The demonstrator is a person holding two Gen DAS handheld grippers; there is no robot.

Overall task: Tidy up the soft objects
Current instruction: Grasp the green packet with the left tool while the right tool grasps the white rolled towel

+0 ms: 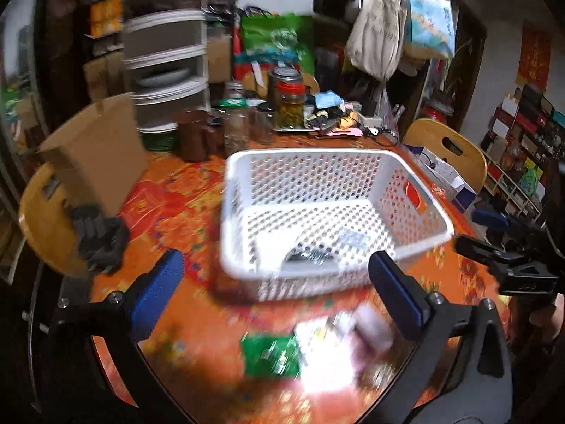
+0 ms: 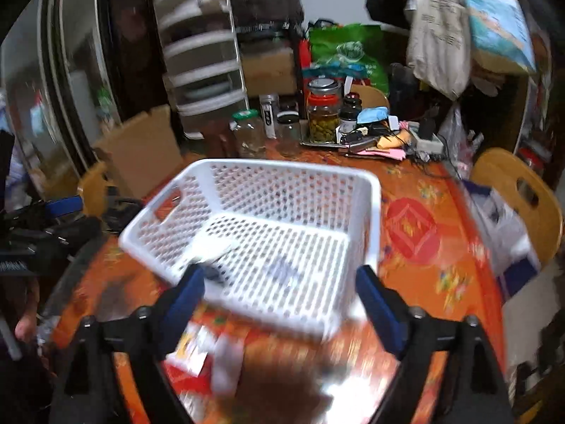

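Left wrist view gives us the white perforated basket (image 1: 335, 212) in the middle of the orange patterned table (image 1: 176, 190), with a few blurred small items lying on its floor. Nearer to us, green and white packets (image 1: 300, 349) lie blurred on the cloth. Our left gripper (image 1: 275, 293) has its jaws spread wide with nothing between them; so does our right gripper (image 2: 279, 300). Jars (image 2: 323, 116) stand beyond the basket.

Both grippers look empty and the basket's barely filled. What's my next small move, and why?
Probably lower the left gripper, open and empty, onto the blurred green packet just below it: it lies outside the white basket, nearest those fingers.
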